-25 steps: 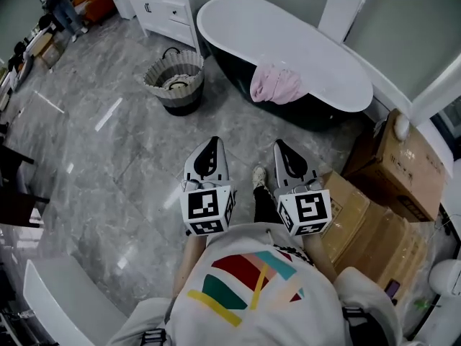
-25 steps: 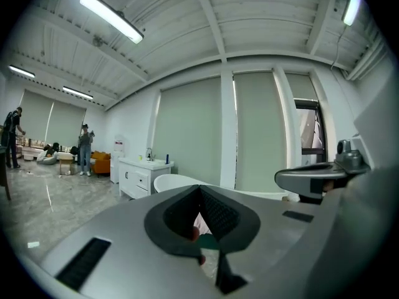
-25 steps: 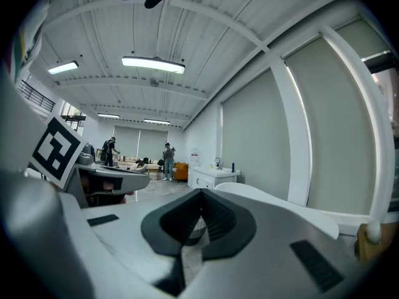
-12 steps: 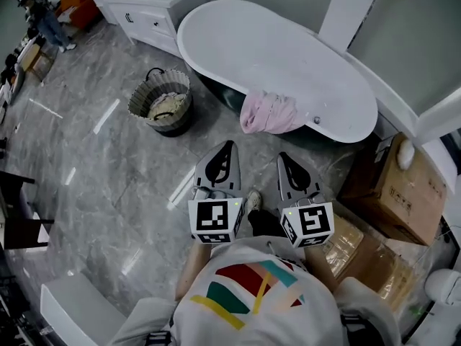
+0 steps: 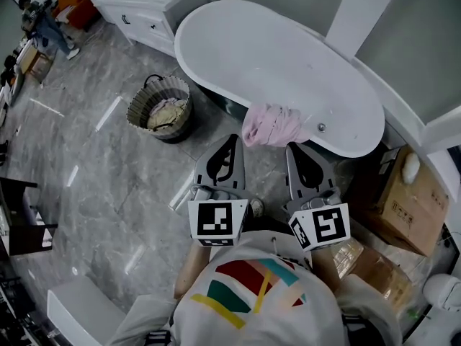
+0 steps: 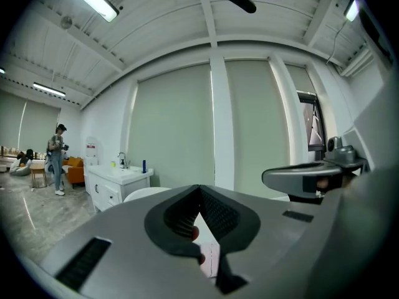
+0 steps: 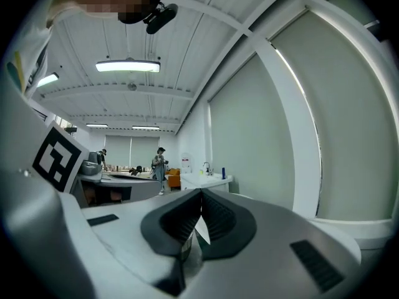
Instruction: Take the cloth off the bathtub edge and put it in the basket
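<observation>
My head camera looks steeply down; cameras on my left tool [image 5: 231, 140] and right tool [image 5: 294, 148] face level, sharing the vanity counter [image 6: 117, 178].

Seen from above, a person [image 5: 252, 294] holds a left gripper [image 5: 231, 138] and a right gripper [image 5: 294, 148], jaws together, pointing toward a white bathtub [image 5: 216, 27]. A pink cloth [image 5: 270, 126] drapes over its near edge. A basket [image 5: 137, 107] stands left on the grey floor [image 5: 94, 186].

Pink cloth [image 5: 271, 125] draped over bathtub edge [image 5: 238, 101], basket [image 5: 160, 110] nearby
</observation>
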`<state>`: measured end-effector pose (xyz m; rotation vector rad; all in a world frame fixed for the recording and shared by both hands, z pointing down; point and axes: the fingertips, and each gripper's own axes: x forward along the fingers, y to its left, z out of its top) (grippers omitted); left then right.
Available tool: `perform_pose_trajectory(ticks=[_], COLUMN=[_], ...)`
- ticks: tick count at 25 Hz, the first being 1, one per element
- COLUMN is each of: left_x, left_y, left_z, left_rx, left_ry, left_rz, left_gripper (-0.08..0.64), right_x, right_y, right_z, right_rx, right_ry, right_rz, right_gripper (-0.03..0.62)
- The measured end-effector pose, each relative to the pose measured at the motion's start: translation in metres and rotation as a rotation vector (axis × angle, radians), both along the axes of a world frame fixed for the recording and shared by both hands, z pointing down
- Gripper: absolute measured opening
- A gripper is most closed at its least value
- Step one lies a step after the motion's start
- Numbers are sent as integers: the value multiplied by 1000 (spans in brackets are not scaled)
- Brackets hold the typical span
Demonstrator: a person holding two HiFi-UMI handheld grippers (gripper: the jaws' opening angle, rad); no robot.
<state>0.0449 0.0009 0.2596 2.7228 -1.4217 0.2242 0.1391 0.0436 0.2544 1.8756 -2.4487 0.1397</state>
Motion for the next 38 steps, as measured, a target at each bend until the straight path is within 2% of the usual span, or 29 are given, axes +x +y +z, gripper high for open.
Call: perform_pose_trajectory(ticks=[3, 6, 11, 14, 20, 29, 34, 38], left_x=[-6, -4, -11, -10, 1, 7, 17, 21], left_y=[-15, -39, -68, -75, -85, -92, -118, -139], left_z=[4, -3, -16, -16, -20, -13, -20, -27], left_rx=[-2, 53, 57, 71, 60, 46, 97, 104], left_ry=[-31, -94, -55, -63, -29, -28, -53, -29], left_rz=[8, 38, 38, 50, 79, 89, 98, 85], left_gripper=[17, 17, 18, 18, 17, 18, 18, 18], right_x=[2, 9, 6, 6, 16, 23, 32, 41], right_y=[-9, -21, -31, -34, -42, -53, -71, -88], right_z=[-1, -11, -15, -15, -17, -10, -12, -16], right_rx=[-11, 7, 19, 34, 44, 39, 46, 71], right_ry=[-9, -3, 37, 32, 21, 11, 4, 3], right_rz=[54, 104, 140, 166, 204, 224, 231, 243], right_gripper=[12, 12, 12, 12, 12, 12, 12, 12])
